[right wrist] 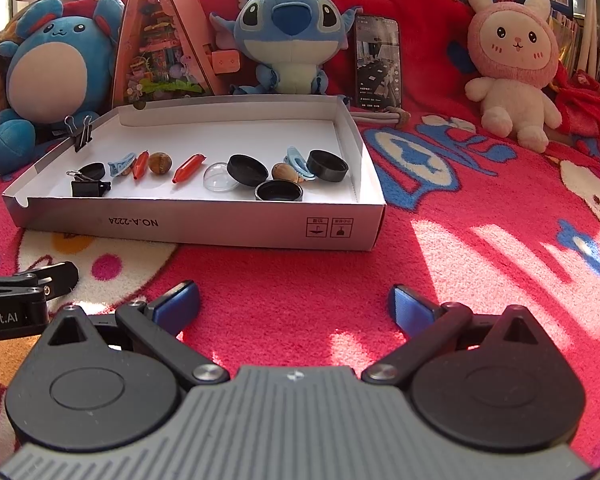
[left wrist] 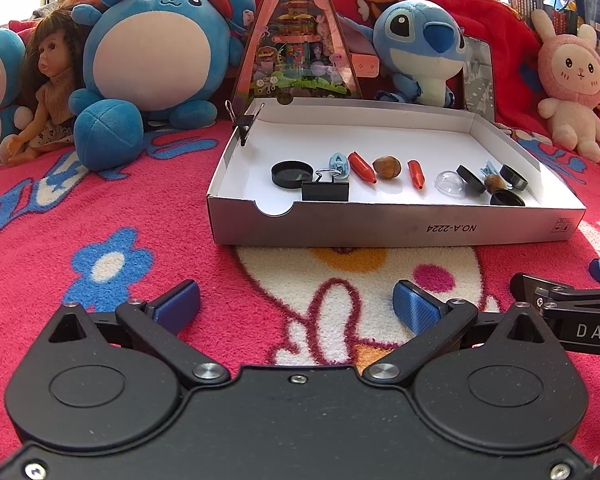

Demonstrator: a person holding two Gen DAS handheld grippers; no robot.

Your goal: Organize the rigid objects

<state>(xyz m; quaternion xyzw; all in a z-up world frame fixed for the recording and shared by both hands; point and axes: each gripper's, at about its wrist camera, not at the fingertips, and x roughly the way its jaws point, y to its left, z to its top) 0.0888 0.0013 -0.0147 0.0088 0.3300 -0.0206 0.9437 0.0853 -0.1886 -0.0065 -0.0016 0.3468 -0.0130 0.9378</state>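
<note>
Left gripper (left wrist: 296,306): black body, two round discs, silver screws, blue textured fingers (left wrist: 179,305). Right gripper (right wrist: 294,304): same black linkage and blue fingers (right wrist: 410,312), on a grey ribbed body with white lettering "DAS".

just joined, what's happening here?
Nothing is being held right now. The left gripper and right gripper both hover open over the red blanket, short of the white cardboard tray. In the tray lie small rigid items in a loose row: black caps, two red bullet-shaped pieces, nuts, a clear dome, blue clips and a black binder clip. Sorting hasn't visibly begun.
</note>
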